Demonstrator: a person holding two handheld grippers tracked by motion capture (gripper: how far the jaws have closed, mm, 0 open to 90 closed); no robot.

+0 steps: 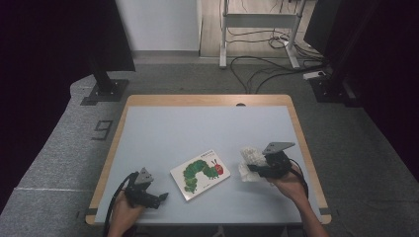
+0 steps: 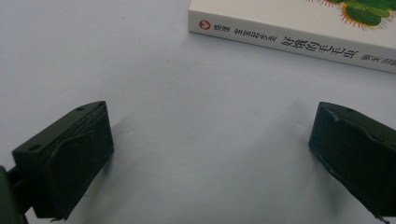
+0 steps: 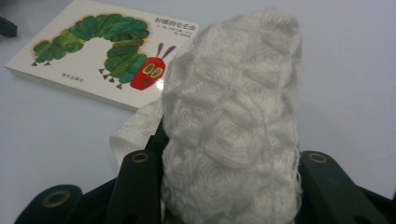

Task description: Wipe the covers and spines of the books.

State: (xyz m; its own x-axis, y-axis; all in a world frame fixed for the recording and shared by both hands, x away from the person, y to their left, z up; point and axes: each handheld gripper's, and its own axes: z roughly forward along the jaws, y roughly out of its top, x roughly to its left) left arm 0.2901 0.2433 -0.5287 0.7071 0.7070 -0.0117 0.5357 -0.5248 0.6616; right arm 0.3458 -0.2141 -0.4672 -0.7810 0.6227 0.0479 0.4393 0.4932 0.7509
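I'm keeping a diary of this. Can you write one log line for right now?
right tool: shut on white knitted cloth, lifted | left tool: open, on table | book: flat between them

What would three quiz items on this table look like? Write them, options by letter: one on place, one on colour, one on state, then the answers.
1. Where does the book lie?
A. between the two grippers
B. at the table's far edge
C. on the floor

2. What colour is the cloth?
A. red
B. white
C. black

3. How is the left gripper?
A. shut on the book
B. shut on the cloth
C. open

Answers: 1 A, the high view shows a gripper at each side of it; 2 B, white knit; 3 C, its jaws stand apart over bare table.
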